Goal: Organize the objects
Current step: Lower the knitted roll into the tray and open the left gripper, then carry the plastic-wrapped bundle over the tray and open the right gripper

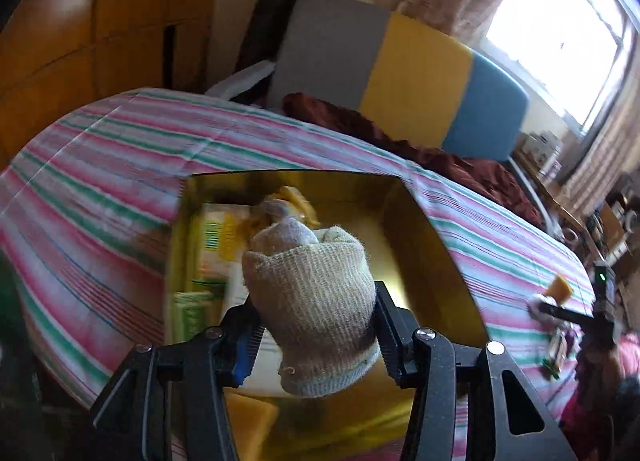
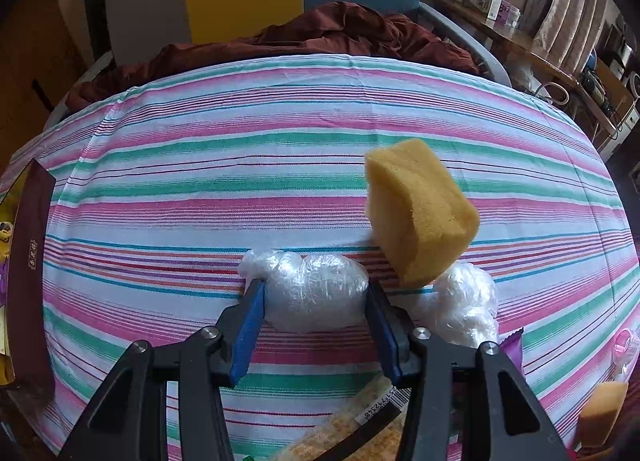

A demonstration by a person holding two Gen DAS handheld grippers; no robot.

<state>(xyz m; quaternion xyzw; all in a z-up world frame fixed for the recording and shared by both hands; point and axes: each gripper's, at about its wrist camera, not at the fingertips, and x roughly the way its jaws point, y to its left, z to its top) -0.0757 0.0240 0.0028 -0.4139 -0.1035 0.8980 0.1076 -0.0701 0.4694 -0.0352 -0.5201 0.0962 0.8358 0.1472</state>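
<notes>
My left gripper (image 1: 316,301) is shut on a rolled beige knit sock (image 1: 312,301) and holds it above an open gold-lined box (image 1: 424,245) on the striped bed. The box has packets and other soft items inside, blurred. In the right wrist view, my right gripper (image 2: 314,293) is shut on a clear crumpled plastic wad (image 2: 316,293) that lies on the striped sheet (image 2: 240,181); both blue pads touch its sides. A yellow sponge (image 2: 420,213) stands tilted just right of the wad, against a second plastic wad (image 2: 460,301). The right gripper also shows small at the far right (image 1: 560,309).
The box's dark red edge (image 2: 32,241) is at the far left. A biscuit packet (image 2: 360,429) lies under the right gripper, and another sponge (image 2: 604,409) sits at the lower right. A dark red blanket (image 2: 320,37) is bunched at the headboard, and a cluttered shelf (image 2: 520,33) runs along the right.
</notes>
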